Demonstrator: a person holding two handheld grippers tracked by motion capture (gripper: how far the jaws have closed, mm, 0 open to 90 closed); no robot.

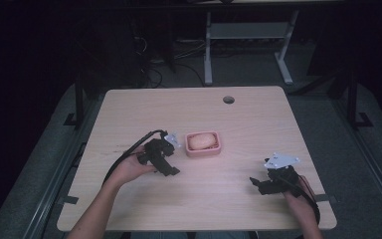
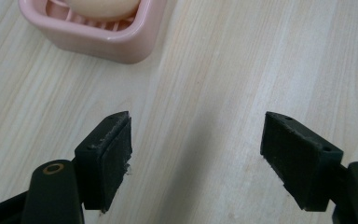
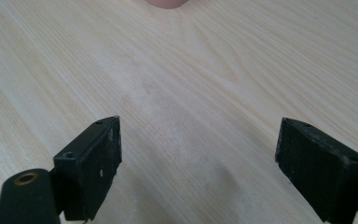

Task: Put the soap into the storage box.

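While the pink soap dish (image 1: 203,144) is sitting near the middle of the light wooden table (image 1: 238,119), a pale oval bar of soap (image 1: 201,141) is lying inside it on the ribbed floor; in the left gripper view the dish (image 2: 93,35) is showing at the upper left with the soap (image 2: 103,5) cut by the top edge; in the right gripper view a pink corner of the dish (image 3: 168,3) is peeking in at the top. The left gripper (image 1: 166,158) is hovering just beside the dish on its left side, held in the person's left hand (image 1: 129,169); its jaws are standing wide apart with bare table between them, grasping nothing (image 2: 196,154). The right gripper (image 1: 261,185) is sitting well apart from the dish, toward the near right corner of the table, held in the right hand (image 1: 298,199), a grey three-cornered plate (image 1: 281,161) topping it; its jaws are likewise spread wide and released over bare wood (image 3: 198,163). A round cable hole (image 1: 228,99) is showing near the table's far edge.
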